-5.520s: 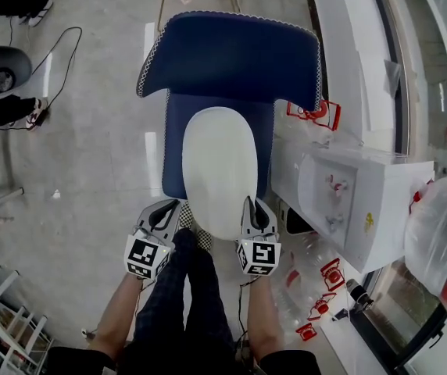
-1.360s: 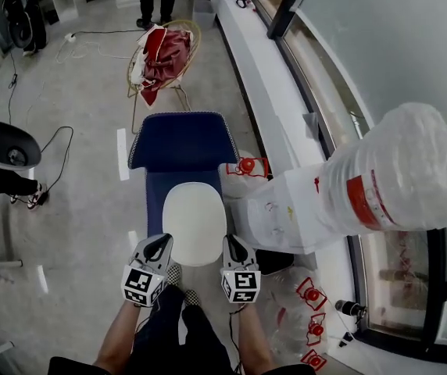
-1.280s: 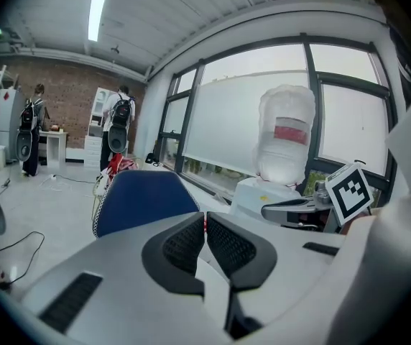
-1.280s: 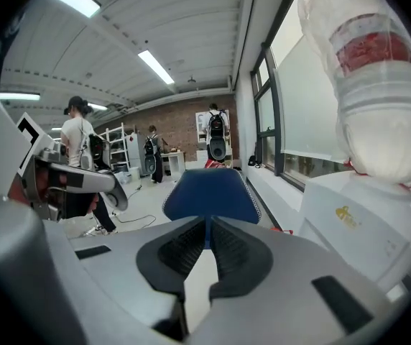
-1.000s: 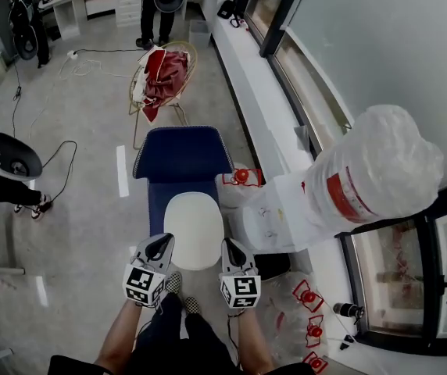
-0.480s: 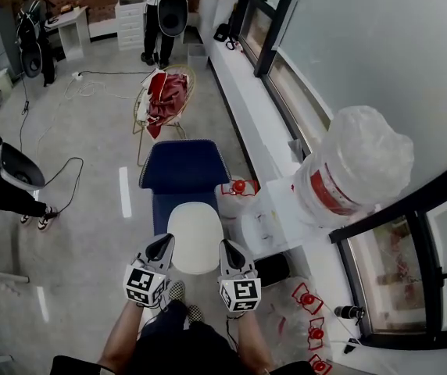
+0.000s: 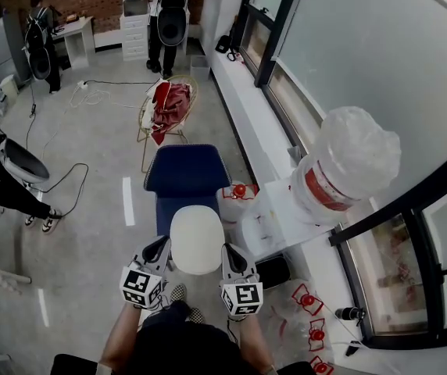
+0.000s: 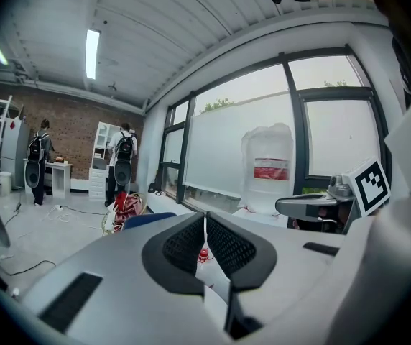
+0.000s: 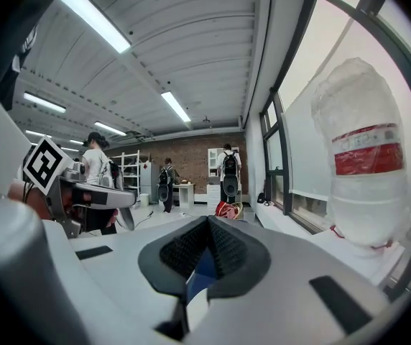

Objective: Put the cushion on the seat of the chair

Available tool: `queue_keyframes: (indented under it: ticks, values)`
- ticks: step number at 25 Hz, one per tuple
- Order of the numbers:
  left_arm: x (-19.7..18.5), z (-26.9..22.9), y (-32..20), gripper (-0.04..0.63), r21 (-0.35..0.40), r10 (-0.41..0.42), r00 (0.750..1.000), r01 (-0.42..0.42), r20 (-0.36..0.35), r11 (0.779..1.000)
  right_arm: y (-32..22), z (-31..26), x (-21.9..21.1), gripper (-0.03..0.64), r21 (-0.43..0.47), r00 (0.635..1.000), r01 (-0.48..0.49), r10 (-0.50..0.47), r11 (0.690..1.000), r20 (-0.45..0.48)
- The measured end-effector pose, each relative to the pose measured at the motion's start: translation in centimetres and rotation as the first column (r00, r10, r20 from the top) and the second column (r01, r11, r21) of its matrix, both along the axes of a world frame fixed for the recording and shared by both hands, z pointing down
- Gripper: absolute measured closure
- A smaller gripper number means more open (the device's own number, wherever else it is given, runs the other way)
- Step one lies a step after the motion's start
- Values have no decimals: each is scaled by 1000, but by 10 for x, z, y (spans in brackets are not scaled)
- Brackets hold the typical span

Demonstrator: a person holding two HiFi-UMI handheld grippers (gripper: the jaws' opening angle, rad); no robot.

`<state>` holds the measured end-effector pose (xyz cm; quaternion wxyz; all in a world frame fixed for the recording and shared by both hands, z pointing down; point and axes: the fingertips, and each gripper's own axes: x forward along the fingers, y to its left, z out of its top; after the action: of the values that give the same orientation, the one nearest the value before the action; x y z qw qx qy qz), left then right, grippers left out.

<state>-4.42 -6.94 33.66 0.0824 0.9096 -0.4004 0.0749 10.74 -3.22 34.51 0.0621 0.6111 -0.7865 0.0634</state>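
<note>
Head view: the white oval padded cushion lies on the seat of the blue upholstered chair. Both look smaller than moments ago, the grippers having lifted off the cushion, so the placing seems done. The left gripper and right gripper flank its near end, apparently above it.

Left gripper view: the pads are pressed together, empty, with the chair's back beyond.

Right gripper view: they are likewise closed on nothing; a blue sliver shows behind them, no cushion.
</note>
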Motion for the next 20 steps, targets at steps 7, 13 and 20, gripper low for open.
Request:
queue_keyframes:
  ticks: [7, 13, 20]
  values:
    - [2, -4, 29, 571, 13, 13, 1000, -13, 5, 1000, 30, -6, 6, 588, 26, 1000, 9, -9, 1000, -11]
    - [2, -8, 47, 571, 23, 10, 1000, -10, 2, 1000, 44, -6, 10, 588, 32, 1000, 15, -14, 999, -17]
    - [4, -11, 58, 571, 31, 6, 1000, -6, -2, 999, 55, -6, 9, 588, 44, 999, 29, -28, 999, -21]
